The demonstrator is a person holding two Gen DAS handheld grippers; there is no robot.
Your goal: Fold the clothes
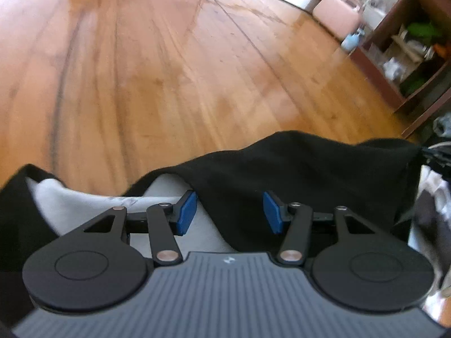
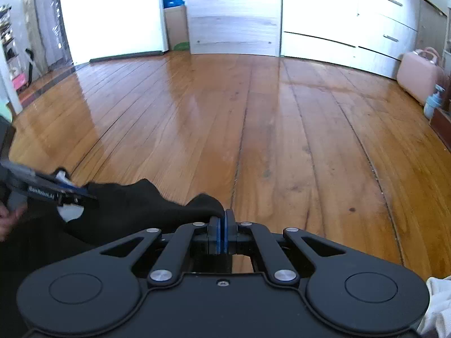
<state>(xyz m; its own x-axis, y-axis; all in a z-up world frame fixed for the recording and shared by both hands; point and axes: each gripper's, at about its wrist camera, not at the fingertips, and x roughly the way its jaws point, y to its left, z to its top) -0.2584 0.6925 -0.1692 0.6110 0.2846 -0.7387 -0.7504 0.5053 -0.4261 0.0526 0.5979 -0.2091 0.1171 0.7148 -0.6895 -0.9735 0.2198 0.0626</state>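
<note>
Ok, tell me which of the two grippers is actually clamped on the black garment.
The right gripper: its blue pads are pressed together on an edge of the black garment. The left gripper is spread open, gripping nothing.

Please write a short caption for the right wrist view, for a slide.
Right gripper shut on a corner of the black garment above a wooden floor.

The left wrist view is smeared by motion blur, so the wooden plank floor (image 1: 169, 64) loses its grain. The black fabric garment (image 1: 296, 180) runs off the left edge, its shape unreadable. Items in the dark brown wooden shelf unit (image 1: 377, 79) are too blurred to identify. In the right wrist view, the person's hand (image 2: 8, 219) is cropped by the left edge.
</note>
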